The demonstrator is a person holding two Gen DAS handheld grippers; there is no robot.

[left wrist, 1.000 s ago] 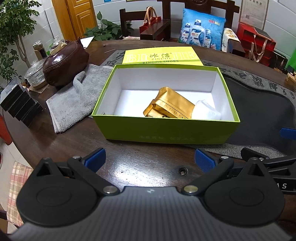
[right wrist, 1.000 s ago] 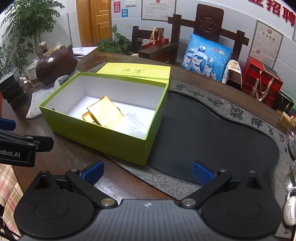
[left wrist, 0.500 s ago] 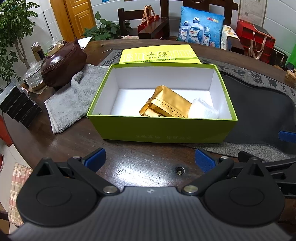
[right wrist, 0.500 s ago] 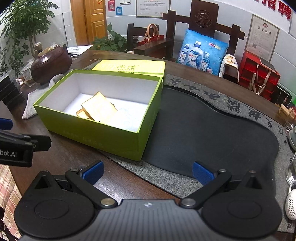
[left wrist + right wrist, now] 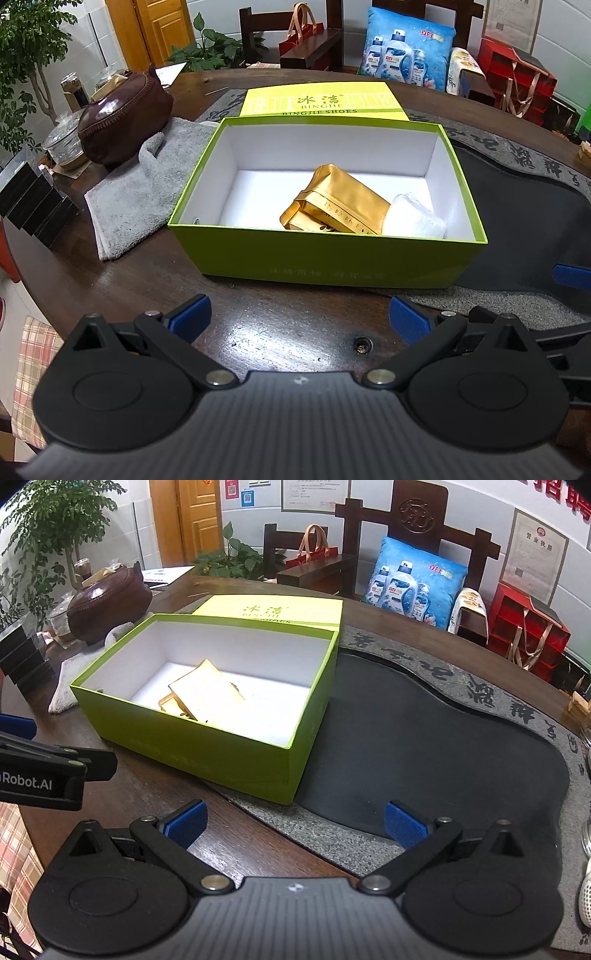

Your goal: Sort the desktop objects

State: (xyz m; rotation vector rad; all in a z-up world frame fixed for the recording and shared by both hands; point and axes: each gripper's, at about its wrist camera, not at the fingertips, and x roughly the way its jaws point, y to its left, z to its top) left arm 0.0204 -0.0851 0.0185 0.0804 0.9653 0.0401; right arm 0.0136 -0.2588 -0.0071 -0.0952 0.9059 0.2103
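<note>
The dark wooden tabletop (image 5: 118,280) carries a black tea tray (image 5: 424,731), and a lime-green shoe box (image 5: 325,254) stands open partly over the tray's left edge, its lid (image 5: 321,101) lying flat behind it. Inside the box, gold foil packets (image 5: 332,210) rest beside a white plastic-wrapped item (image 5: 413,221). A grey towel (image 5: 136,192) lies left of the box. The left claw (image 5: 299,319) and right claw (image 5: 293,821) both hover empty, fingers spread apart, just short of the box's near wall.
</note>
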